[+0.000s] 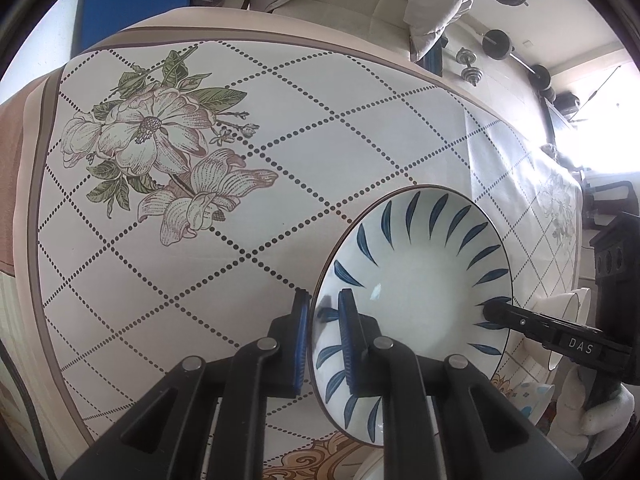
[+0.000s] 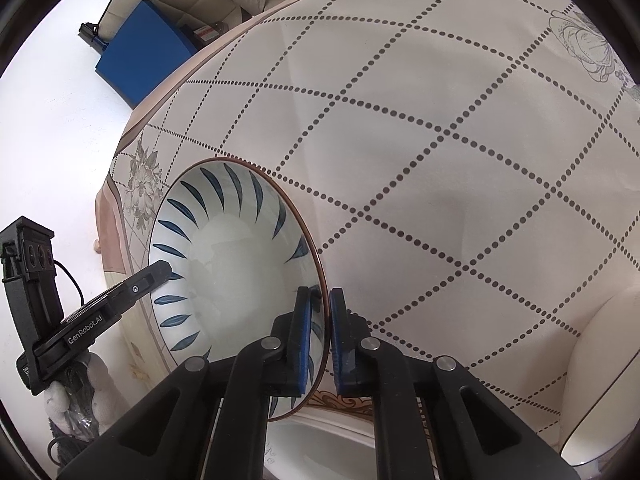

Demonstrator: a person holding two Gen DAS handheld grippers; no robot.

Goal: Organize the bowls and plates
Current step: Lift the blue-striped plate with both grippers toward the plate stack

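Observation:
A white plate with blue leaf strokes (image 1: 424, 288) is held above the tablecloth by both grippers. My left gripper (image 1: 325, 312) is shut on its left rim, one blue pad inside, one outside. My right gripper (image 2: 323, 312) is shut on the opposite rim of the same plate (image 2: 232, 264). The right gripper's finger (image 1: 520, 322) shows at the plate's right edge in the left wrist view. The left gripper's finger (image 2: 136, 286) shows at the plate's left edge in the right wrist view.
A flowered, dotted-grid tablecloth (image 1: 280, 160) covers the table. White bowls (image 1: 568, 308) and a small patterned bowl (image 1: 532, 396) sit at the right, below the plate. A white dish (image 2: 328, 448) lies under the right gripper, another white bowl (image 2: 600, 380) at right. A sofa (image 1: 340, 4) stands behind the table.

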